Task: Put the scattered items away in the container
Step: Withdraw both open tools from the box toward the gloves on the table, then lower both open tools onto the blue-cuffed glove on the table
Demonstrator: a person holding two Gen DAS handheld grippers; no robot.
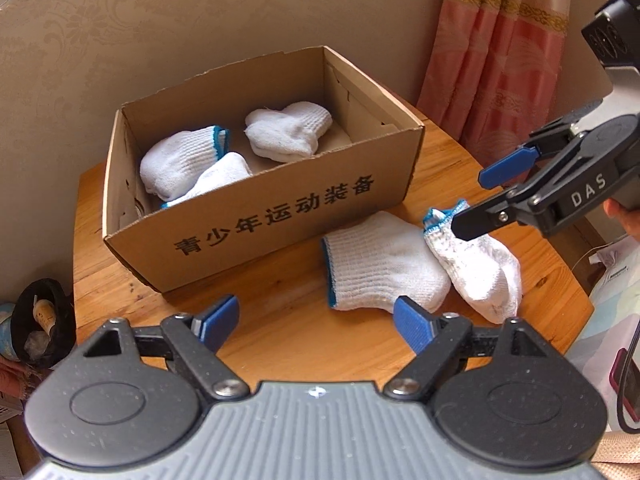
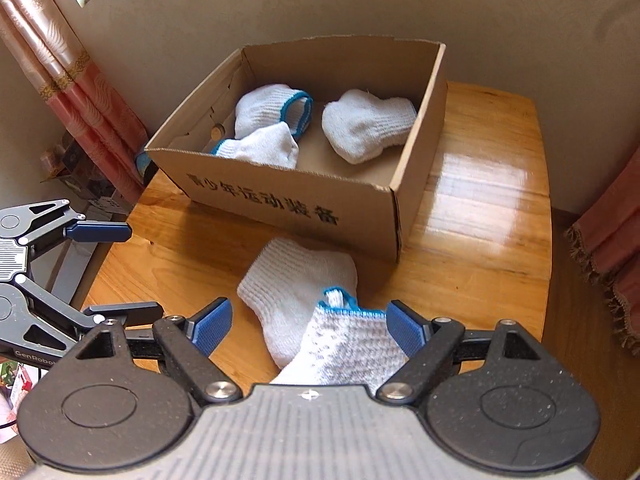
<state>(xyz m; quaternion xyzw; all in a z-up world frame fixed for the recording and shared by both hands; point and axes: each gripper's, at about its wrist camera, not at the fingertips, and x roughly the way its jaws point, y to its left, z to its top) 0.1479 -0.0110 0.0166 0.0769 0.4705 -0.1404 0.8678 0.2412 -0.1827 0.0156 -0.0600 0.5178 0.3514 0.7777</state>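
Observation:
An open cardboard box with black print stands on the wooden table and holds three white knit gloves. Two more white gloves with blue cuffs lie in front of it. The larger glove lies just beyond my left gripper, which is open and empty. My right gripper is open, its fingers standing either side of the smaller glove at its cuff end. The left gripper shows at the left edge of the right wrist view.
Pink curtains hang beside the table by a beige wall. A black-rimmed bin sits below the table's left edge. A phone with a cable lies to the right. Bare tabletop shows right of the box.

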